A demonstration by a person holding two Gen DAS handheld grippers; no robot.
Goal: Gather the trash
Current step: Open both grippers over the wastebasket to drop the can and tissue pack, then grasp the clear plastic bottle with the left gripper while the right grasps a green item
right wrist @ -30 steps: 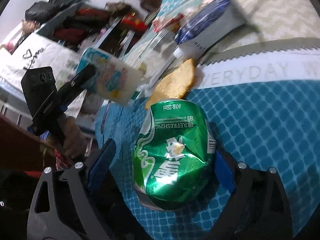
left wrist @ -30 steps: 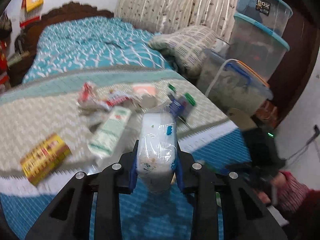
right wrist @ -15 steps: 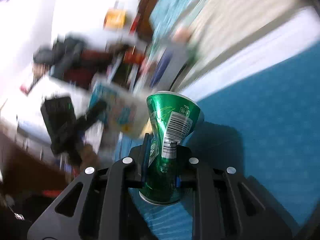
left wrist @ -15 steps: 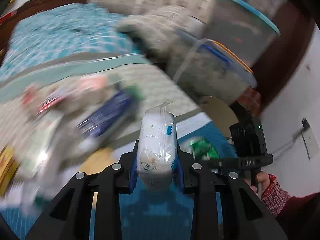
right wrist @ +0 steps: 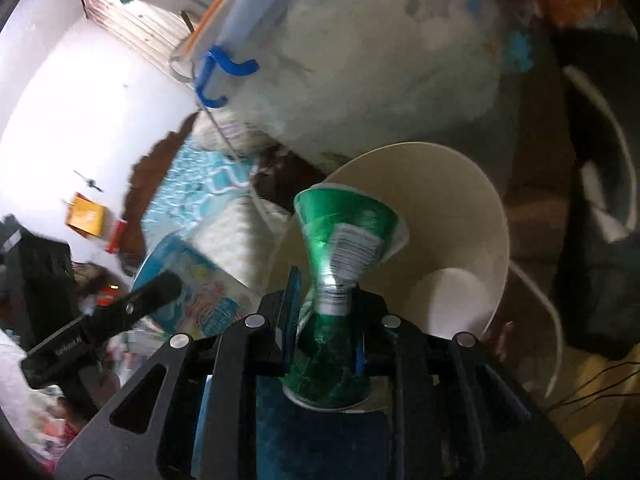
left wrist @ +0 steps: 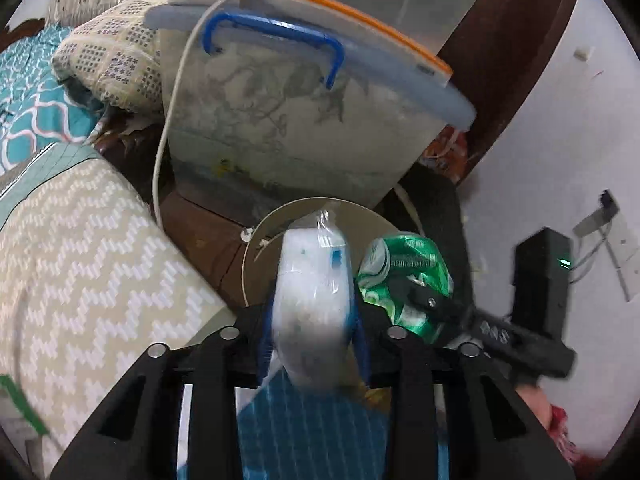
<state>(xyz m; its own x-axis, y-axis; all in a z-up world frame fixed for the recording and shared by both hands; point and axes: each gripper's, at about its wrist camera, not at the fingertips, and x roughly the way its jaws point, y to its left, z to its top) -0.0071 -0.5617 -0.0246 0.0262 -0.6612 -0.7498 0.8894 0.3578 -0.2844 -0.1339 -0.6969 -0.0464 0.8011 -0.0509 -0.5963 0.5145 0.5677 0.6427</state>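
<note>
My left gripper (left wrist: 314, 332) has a white plastic-wrapped packet (left wrist: 312, 280) between its blue pads, which still touch it as the jaws start opening. The packet hangs over the mouth of a round beige bin (left wrist: 276, 216) beside the bed. Just to its right, my right gripper (right wrist: 326, 320) is shut on a crushed green can (right wrist: 340, 240), pinched at its waist, and its jaws are easing open. The can hangs above the same bin (right wrist: 460, 208). The right wrist view shows the left gripper (right wrist: 160, 292) and the packet (right wrist: 192, 280) at the left. The left wrist view shows the green can (left wrist: 404, 264).
A clear storage box (left wrist: 288, 120) with a blue handle and an orange-edged lid stands right behind the bin. A white cable (left wrist: 168, 120) hangs down its side. The bed (left wrist: 80, 260) with its chevron cover lies to the left, a pillow (left wrist: 116, 48) behind it. A wall socket (left wrist: 600, 220) is at the right.
Both grippers swung off the bed to the bin beside it. The right gripper closed on the green can and crushed it. The left still carries the packet.
</note>
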